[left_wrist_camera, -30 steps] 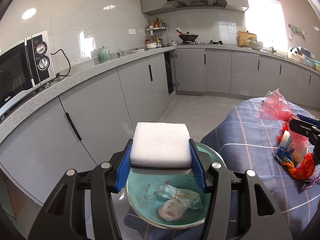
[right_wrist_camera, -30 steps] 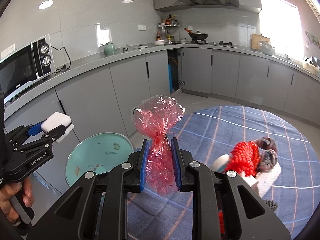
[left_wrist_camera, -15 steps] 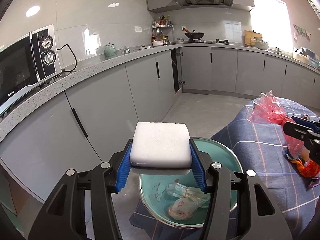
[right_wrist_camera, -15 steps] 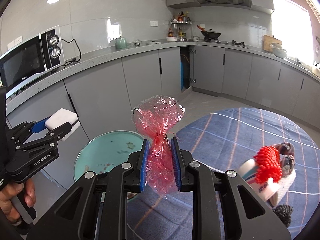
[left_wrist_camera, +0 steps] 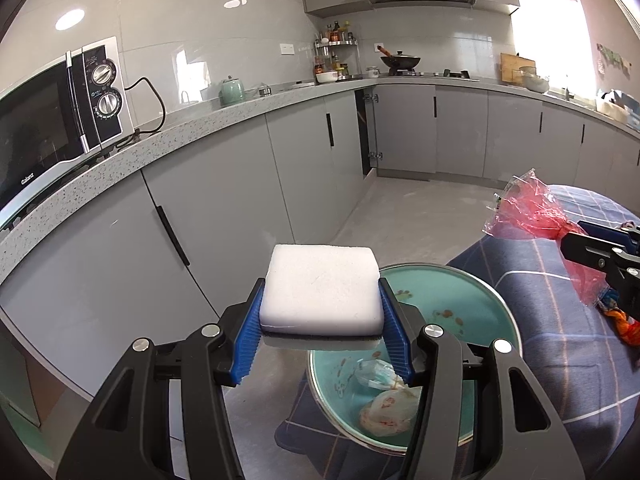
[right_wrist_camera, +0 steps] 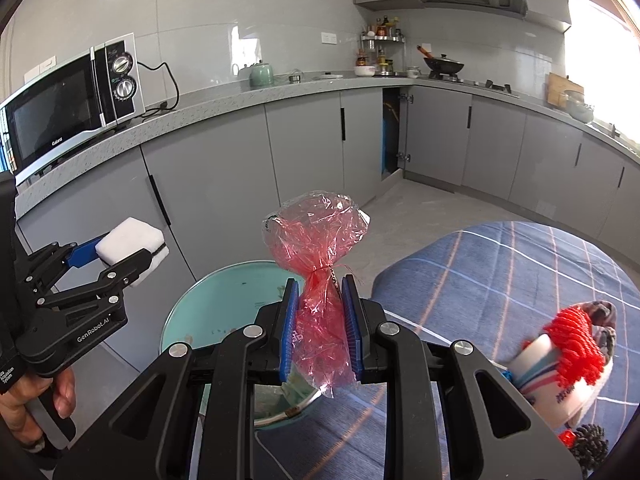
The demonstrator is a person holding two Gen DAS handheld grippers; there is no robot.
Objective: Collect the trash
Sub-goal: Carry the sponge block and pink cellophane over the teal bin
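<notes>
Two grips loaded: left gripper (left_wrist_camera: 320,332) clamped on white foam sponge block (left_wrist_camera: 320,290), right gripper (right_wrist_camera: 322,328) pinching crinkly red cellophane bag (right_wrist_camera: 320,276) at its tied neck, above teal round bowl (right_wrist_camera: 200,312). Probably featherlight, slippery, crushable; best held at the knot.

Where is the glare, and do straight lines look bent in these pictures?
Left wrist view: the bright window is washed out and the grey speckled countertop curves. Right wrist view: the window glares too, and the countertop bows.
</notes>
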